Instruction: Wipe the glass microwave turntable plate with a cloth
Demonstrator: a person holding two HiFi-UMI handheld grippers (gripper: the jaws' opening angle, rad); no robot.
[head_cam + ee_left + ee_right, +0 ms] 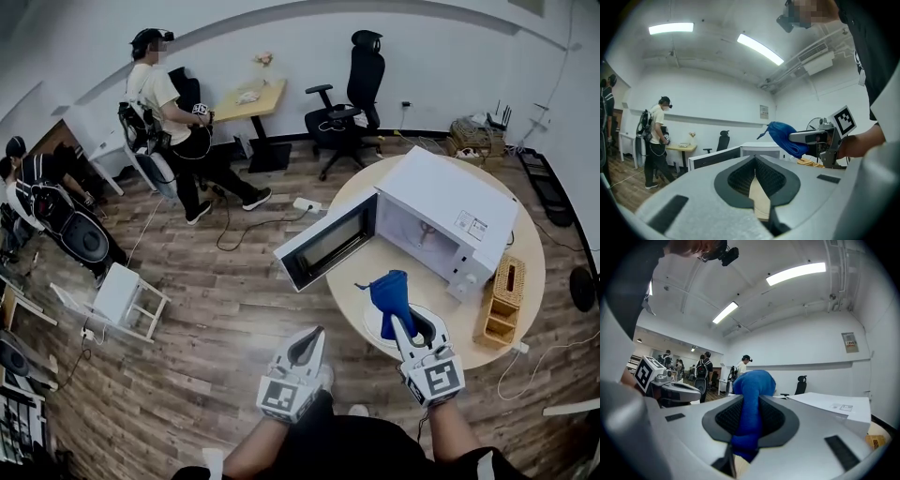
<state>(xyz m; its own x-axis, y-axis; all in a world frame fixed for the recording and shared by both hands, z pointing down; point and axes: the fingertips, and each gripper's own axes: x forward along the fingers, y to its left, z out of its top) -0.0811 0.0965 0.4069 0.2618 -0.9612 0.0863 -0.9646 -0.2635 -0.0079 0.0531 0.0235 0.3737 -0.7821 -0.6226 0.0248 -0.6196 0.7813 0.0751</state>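
The person's two arms reach in from the bottom of the head view, one tool in each hand. The left claw (308,341) is held out over the wooden floor (216,309), short of the counter's edge. Its jaws are drawn together at the tips with nothing between them. The right claw (397,324) is clamped on a bunched blue cloth (388,294), which bulges out past the jaw tips. The left gripper view shows the cloth carried in the air.

In the head view, directly under the right claw, the glass turntable plate (374,332) lies flat on the near edge of the round, pale counter (370,267). It is outside the oven. Whether the cloth touches the glass cannot be told.

Behind the plate stands a white microwave (455,211), its door (323,246) swung wide open to the left beyond the counter's rim. A wooden box (502,302) sits just to the right of the microwave, near the counter's edge.

A white stool (122,298) stands on the floor well to the left. Farther back, a black office chair (352,98) and a small desk (251,98) stand near the far wall. A person in a light shirt (164,98) stands beside the desk.
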